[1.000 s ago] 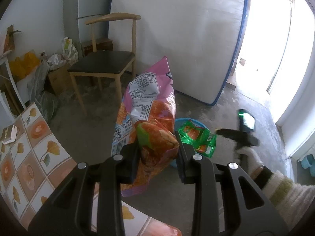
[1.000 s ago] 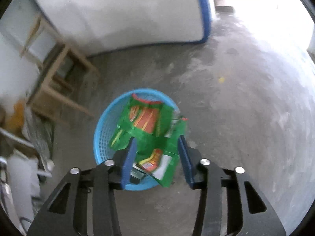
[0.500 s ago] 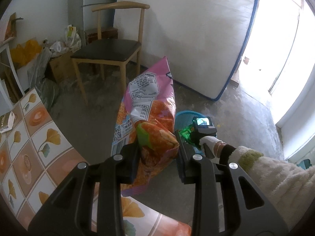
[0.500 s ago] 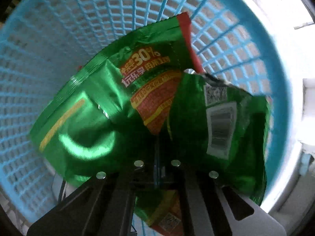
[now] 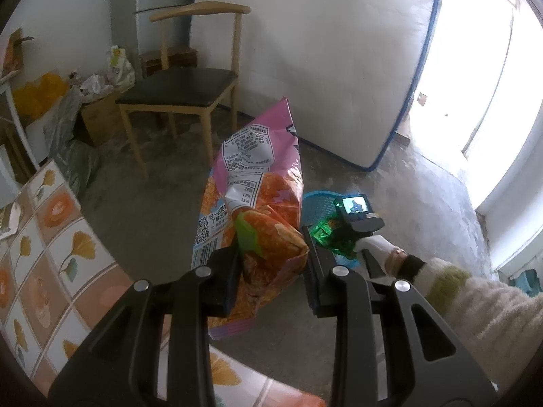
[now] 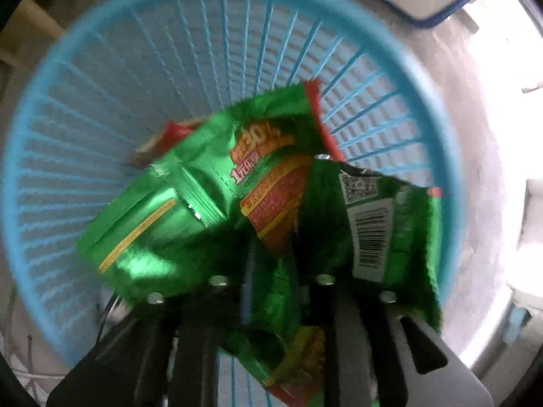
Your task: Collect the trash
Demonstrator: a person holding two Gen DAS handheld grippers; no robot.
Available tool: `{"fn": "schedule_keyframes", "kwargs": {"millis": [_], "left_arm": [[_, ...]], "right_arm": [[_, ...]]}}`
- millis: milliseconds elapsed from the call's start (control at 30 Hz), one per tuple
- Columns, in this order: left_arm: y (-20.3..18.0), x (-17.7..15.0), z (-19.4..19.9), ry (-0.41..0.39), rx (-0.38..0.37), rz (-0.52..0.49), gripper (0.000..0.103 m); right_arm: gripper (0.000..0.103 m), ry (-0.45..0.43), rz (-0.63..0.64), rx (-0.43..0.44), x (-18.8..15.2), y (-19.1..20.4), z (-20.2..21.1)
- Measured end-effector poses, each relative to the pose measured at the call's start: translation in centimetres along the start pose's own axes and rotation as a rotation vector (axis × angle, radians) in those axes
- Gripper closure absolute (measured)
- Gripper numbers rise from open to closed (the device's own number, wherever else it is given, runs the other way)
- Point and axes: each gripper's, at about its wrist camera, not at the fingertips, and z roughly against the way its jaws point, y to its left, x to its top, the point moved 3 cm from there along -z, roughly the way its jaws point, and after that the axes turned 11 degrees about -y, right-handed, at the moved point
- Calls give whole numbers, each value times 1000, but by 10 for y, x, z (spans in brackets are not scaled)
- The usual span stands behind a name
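Observation:
My left gripper is shut on the crumpled lower end of a pink and orange snack bag, which stands up above the floor. Beyond it a blue basket sits on the floor, and a gloved hand holds the right gripper's body down into it. In the right wrist view my right gripper points straight down into the blue basket. Its jaws are opening, and a green snack wrapper lies between and over them inside the basket. A second green wrapper with a barcode overlaps it.
A wooden chair with a black seat stands behind the bag. A white mattress leans on the wall. A flower-patterned tabletop fills the lower left. Bags and a cardboard box crowd the left corner. A bright doorway lies right.
The right gripper dropped from above the basket down into it with the green wrapper, pinched shut, and now has its jaws apart. The left gripper kept still with the pink bag.

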Motion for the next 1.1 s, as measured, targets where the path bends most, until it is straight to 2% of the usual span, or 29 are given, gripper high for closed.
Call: {"fn": "schedule_keyframes", "kwargs": {"millis": [167, 233, 300, 400, 433, 533, 567, 600, 633, 667, 800, 900, 1033, 1100], "left_arm": [[-19, 11, -42, 97, -91, 13, 74], [-28, 14, -71, 149, -111, 27, 74], [-40, 17, -106, 195, -135, 43, 74], [-61, 15, -152, 226, -132, 8, 74], [-70, 12, -167, 236, -132, -4, 73], [-97, -3, -215, 281, -136, -27, 69], [-105, -13, -233, 306, -124, -42, 55], [-109, -23, -249, 341, -105, -48, 35], [-110, -31, -260, 366, -91, -45, 30], [-112, -36, -266, 375, -85, -37, 30], [-98, -38, -261, 373, -111, 92, 30], [-85, -20, -231, 328, -157, 170, 29], [-67, 22, -160, 200, -195, 204, 28], [-67, 39, -118, 142, -215, 198, 28]], "right_arm": [[62, -252, -156, 180, -17, -42, 92], [59, -315, -212, 225, -32, -64, 123], [59, -350, -229, 230, -43, -88, 148], [59, -360, -282, 242, -73, -113, 168], [59, -360, -301, 240, -96, -109, 165], [59, -327, -359, 206, -149, -150, 169], [59, -301, -384, 199, -170, -156, 167], [59, -267, -411, 198, -191, -161, 164], [59, -240, -423, 200, -205, -163, 155], [59, -205, -434, 195, -223, -167, 150], [59, -110, -458, 171, -279, -180, 140], [59, -96, -478, 161, -297, -187, 143], [59, -134, -503, 195, -290, -186, 159], [59, -200, -474, 226, -281, -179, 180]]}}
